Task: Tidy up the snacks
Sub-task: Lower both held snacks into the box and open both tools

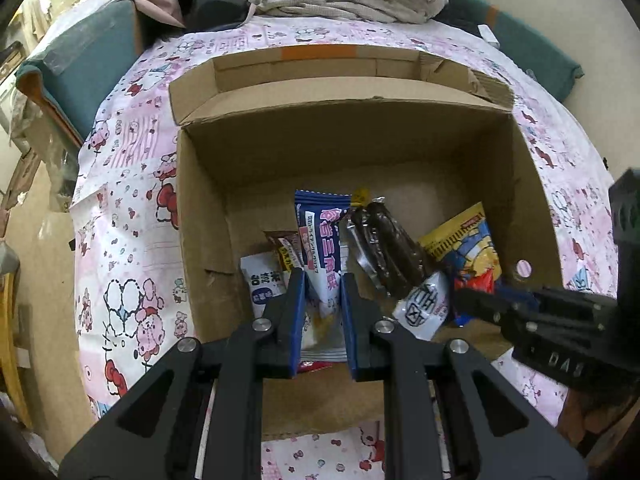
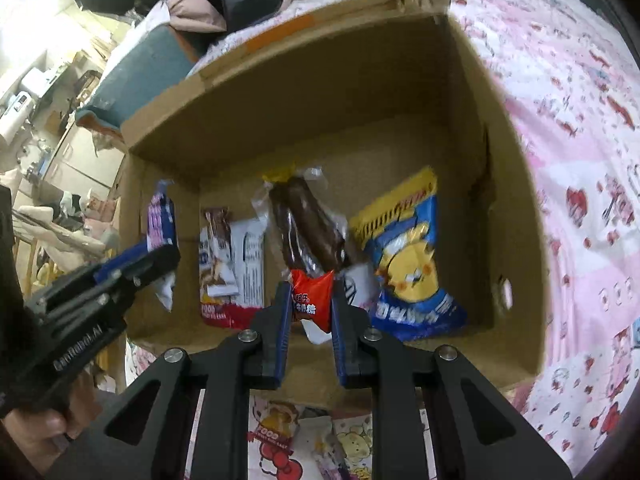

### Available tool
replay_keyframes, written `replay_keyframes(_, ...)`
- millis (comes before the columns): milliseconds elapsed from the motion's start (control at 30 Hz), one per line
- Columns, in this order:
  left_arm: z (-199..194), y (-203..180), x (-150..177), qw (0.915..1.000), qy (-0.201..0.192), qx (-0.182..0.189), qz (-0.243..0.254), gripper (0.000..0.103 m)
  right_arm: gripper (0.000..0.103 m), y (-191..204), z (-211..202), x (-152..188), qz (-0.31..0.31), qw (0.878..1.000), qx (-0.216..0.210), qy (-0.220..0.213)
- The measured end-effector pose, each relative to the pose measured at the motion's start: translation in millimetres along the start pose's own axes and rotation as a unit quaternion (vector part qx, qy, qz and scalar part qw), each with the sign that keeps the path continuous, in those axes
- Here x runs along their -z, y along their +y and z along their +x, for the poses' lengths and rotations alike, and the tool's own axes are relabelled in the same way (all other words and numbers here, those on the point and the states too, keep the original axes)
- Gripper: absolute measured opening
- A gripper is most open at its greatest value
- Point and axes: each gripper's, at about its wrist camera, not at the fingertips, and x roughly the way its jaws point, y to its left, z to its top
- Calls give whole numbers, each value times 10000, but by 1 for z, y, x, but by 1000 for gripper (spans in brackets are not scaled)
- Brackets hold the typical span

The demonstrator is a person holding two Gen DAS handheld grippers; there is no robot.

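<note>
The blue and white snack packet (image 1: 320,256) is light, soft and crinkly, best pinched by its flat edge. The left hand-held gripper (image 1: 322,280) squeezes it over the cardboard box (image 1: 344,148). The right hand-held gripper (image 2: 308,292) squeezes a small red candy packet (image 2: 310,300), at 3 o'clock from the left. Other snacks lie below, partly hidden. The table's cloth (image 1: 128,184) surrounds the box.

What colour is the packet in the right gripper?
Red packet, white lettering; clearest in the right wrist view.
</note>
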Motion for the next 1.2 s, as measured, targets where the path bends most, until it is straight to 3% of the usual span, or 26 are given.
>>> replay_keyframes(167, 8, 9, 0, 9997, 94, -187, -103, 14, 20, 1, 3, 3, -20, 9999, 46, 95)
replay_keyframes(300, 9, 15, -1, 9995, 146, -92, -274, 14, 21, -1, 6, 1, -40, 9997, 172, 185)
replay_keyframes(1000, 11, 6, 7, 9995, 240, -74, -174, 17, 23, -2, -3, -4, -37, 9994, 335, -37)
replay_keyframes(1133, 10, 5, 10, 9995, 251, 2, -185, 33, 23, -3, -5, -5, -4, 9991, 413, -46)
replay_keyframes(1200, 10, 2, 11, 9996, 249, 22, -111, 36, 26, -4, -7, -6, -16, 9989, 457, -69)
